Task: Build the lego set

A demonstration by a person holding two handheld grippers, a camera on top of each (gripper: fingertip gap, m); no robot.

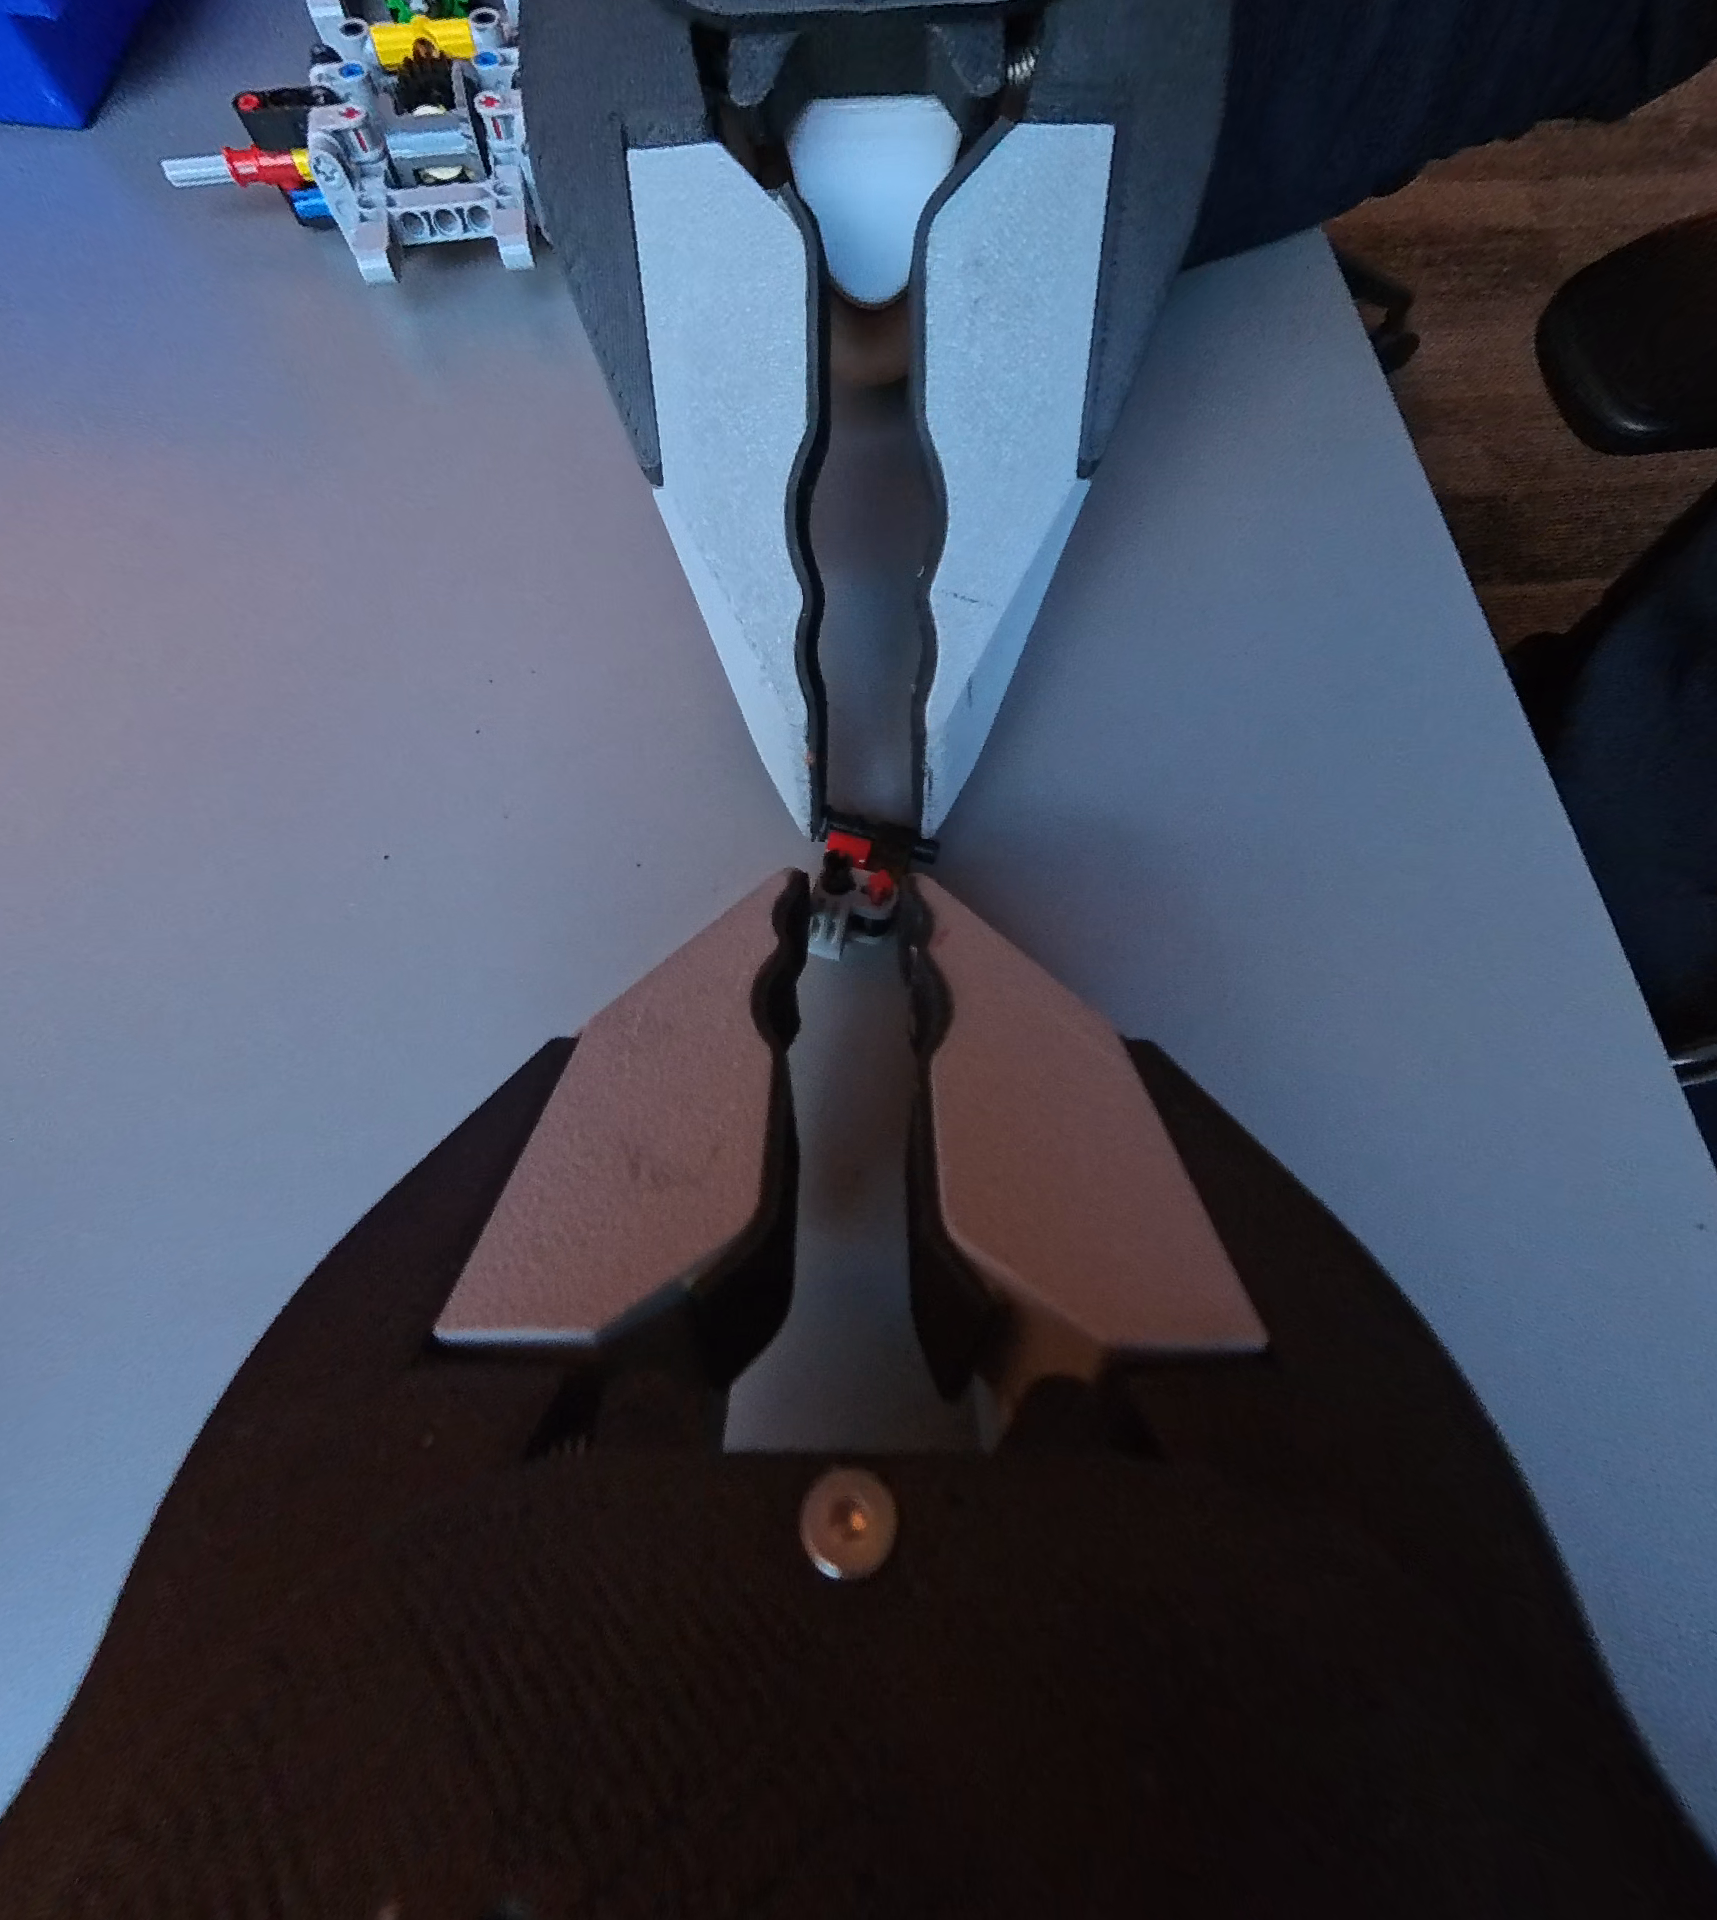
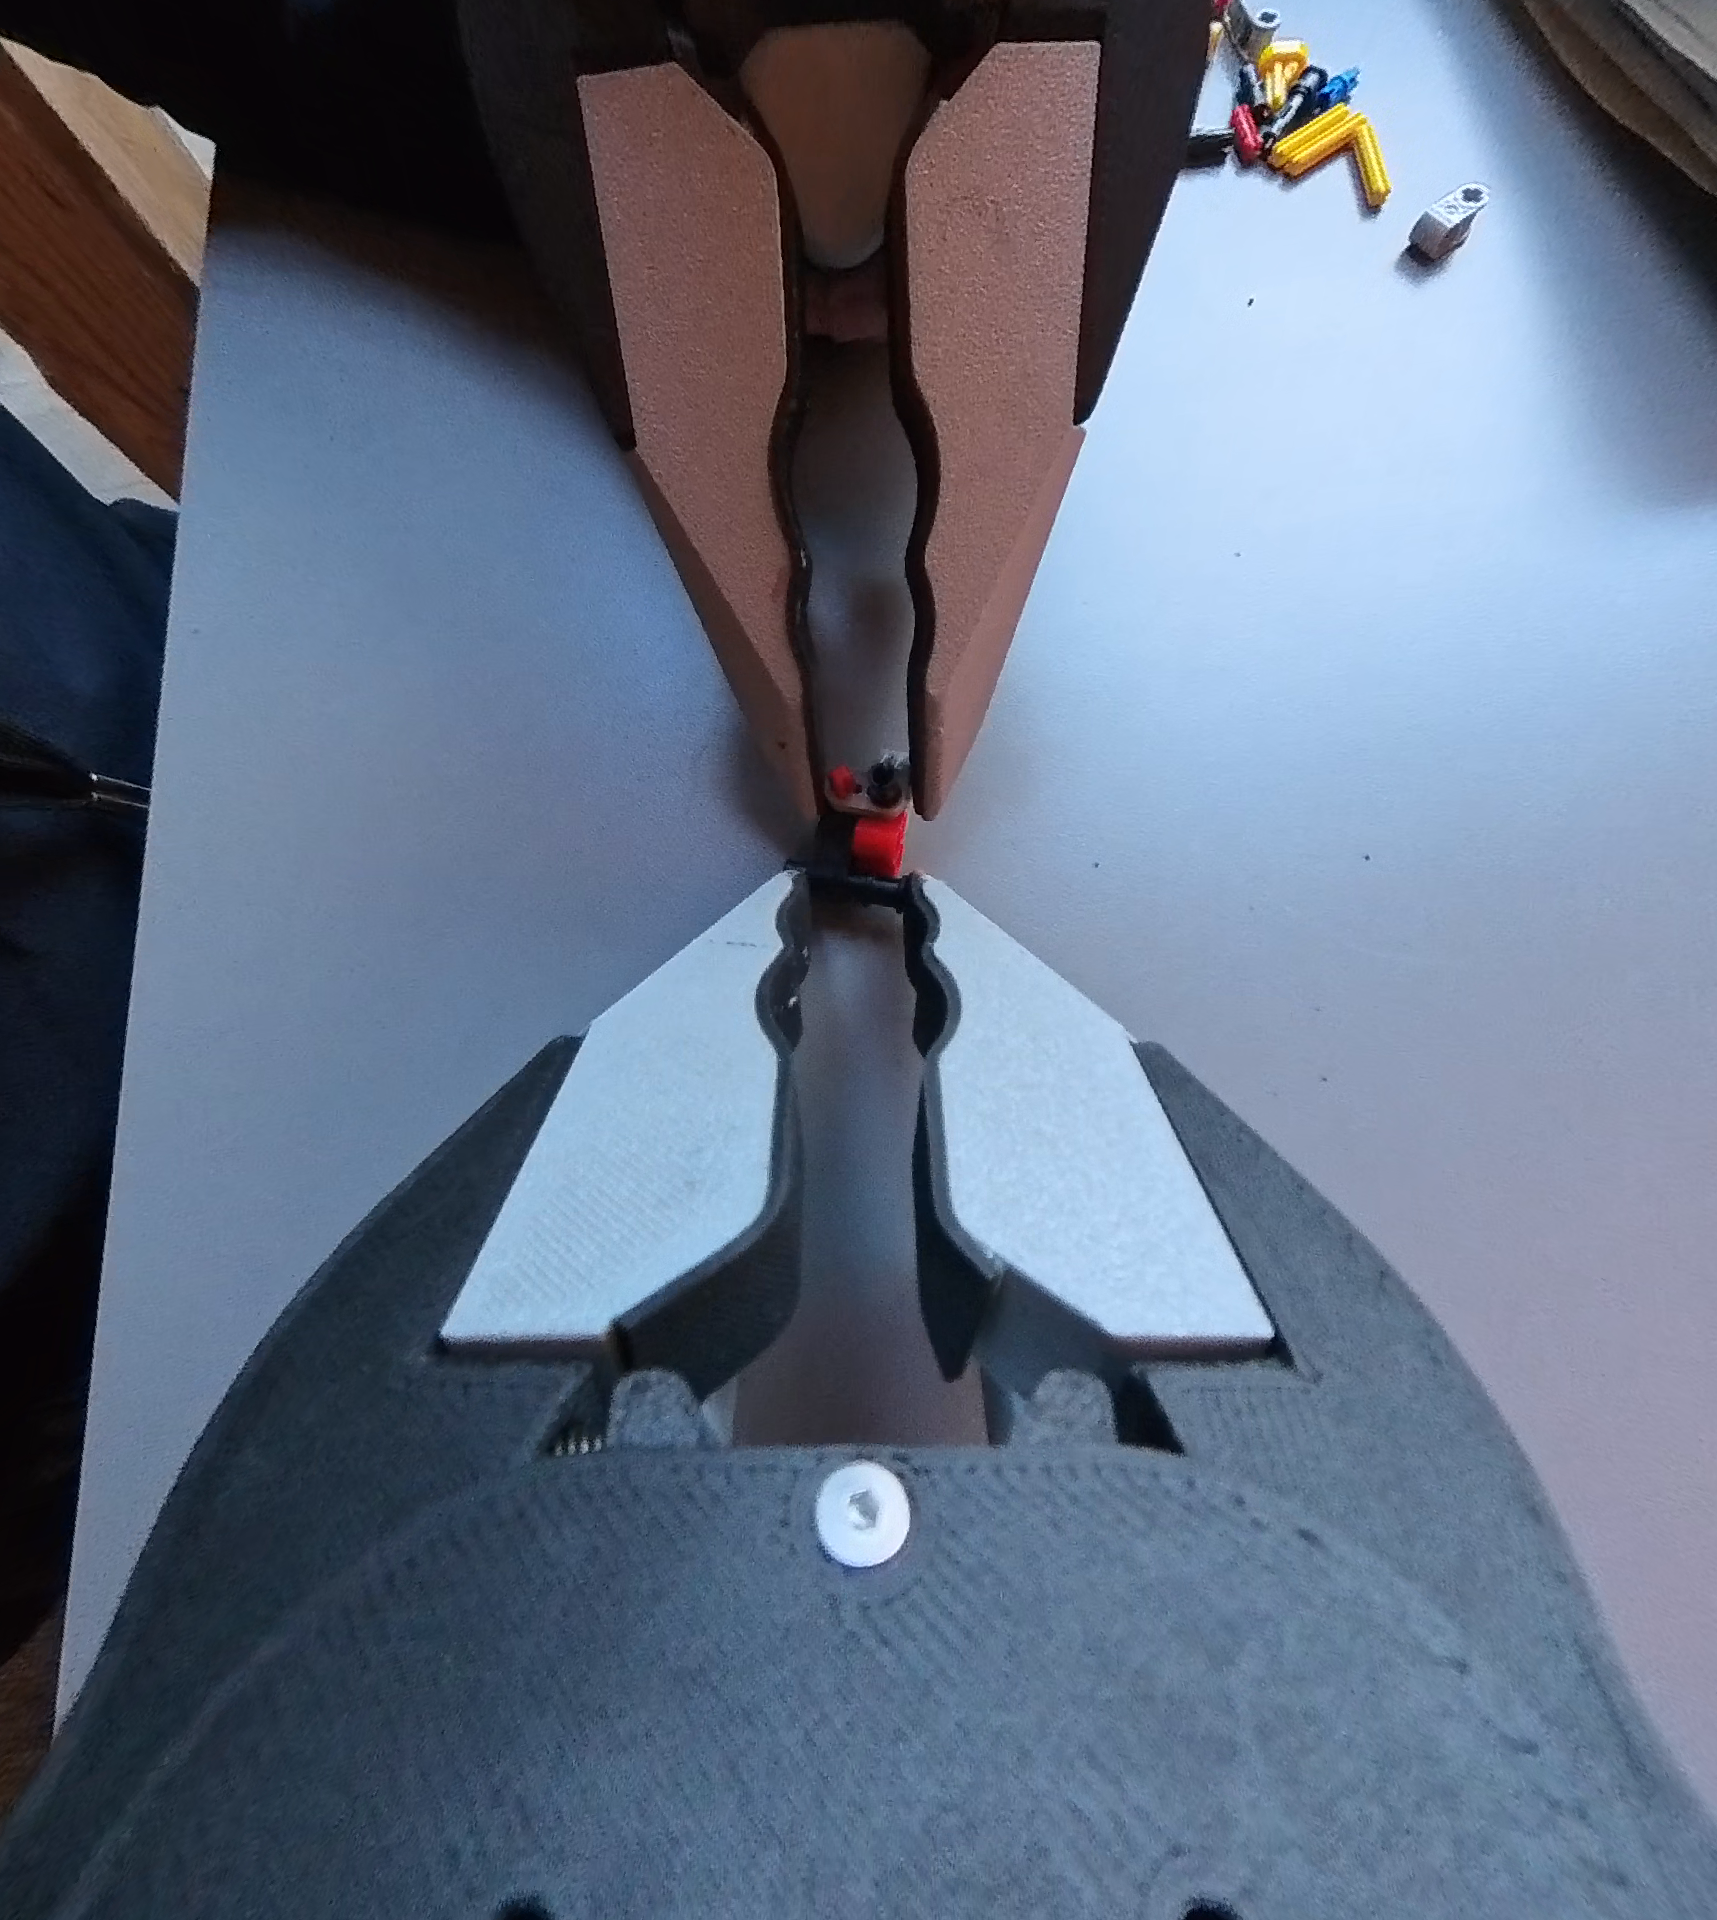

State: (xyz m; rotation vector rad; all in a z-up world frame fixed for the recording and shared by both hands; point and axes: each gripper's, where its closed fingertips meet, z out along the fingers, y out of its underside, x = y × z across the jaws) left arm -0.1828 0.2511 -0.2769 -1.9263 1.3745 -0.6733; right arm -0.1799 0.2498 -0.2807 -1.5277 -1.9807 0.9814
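Left claw point(image 1: 859, 914): pads clamp small grey-red plastic assembly point(image 1: 852, 906); right claw point(image 2: 859, 894), tip-to-tip opposite, pinches its black pin point(image 2: 859, 890) above smooth table point(image 2: 1353, 727).

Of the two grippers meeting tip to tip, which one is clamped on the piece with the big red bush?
The right gripper, with grey fingers, pinches the black pin piece carrying the red bush. The left gripper, brown-fingered, holds the small grey piece instead.

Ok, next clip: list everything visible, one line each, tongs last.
Grey piece with red and black pins: one, between left tongs' tips.
Black pin with red bush: one, between right tongs' tips, meeting the grey piece.
Brick-built model: one, grey with colours, far on table.
Loose pins: several, yellow, red, black, blue.
Grey connector: one.
Table: grey.
Left tongs: tan, gripping.
Right tongs: grey, gripping.
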